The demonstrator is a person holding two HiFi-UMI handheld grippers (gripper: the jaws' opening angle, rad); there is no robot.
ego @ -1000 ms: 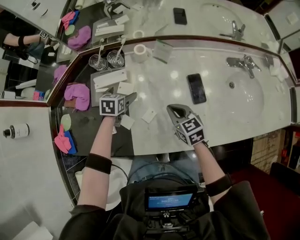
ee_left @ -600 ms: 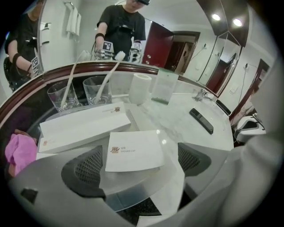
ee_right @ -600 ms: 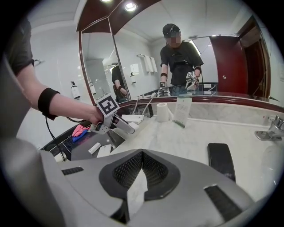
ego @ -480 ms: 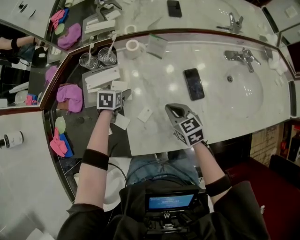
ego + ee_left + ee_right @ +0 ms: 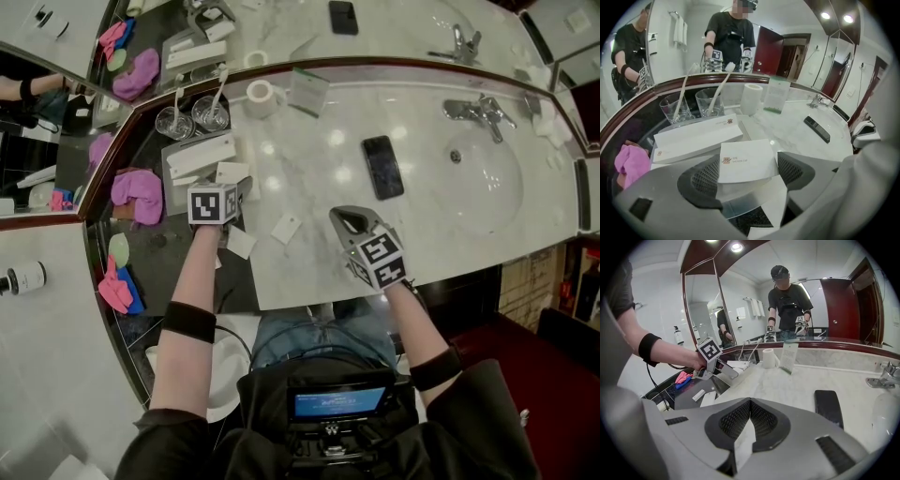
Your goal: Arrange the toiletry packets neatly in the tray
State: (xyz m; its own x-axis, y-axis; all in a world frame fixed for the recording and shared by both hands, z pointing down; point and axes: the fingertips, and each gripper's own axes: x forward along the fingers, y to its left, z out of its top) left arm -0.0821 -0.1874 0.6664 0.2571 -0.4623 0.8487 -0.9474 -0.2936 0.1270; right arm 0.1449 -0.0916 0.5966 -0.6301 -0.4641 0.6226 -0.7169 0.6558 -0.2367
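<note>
Left gripper point(image 5: 749, 174), jaws just closing but not yet gripping, straddles the shower-cap packet point(image 5: 746, 157), lower centre; long axis across them. Right gripper point(image 5: 749, 420) pinches a thin packet point(image 5: 743, 446).

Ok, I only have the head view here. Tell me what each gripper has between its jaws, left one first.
Observer: The left gripper has its jaws apart around a white square packet that lies flat. The jaws have just been closing, but the pads are not pressing on it yet.
Operator: Read me the print on it.
Observer: In the left gripper view it reads shower cap.
Operator: Now the right one.
Observer: The right gripper is shut on a thin white packet, pinched edge-on between its pads.
</note>
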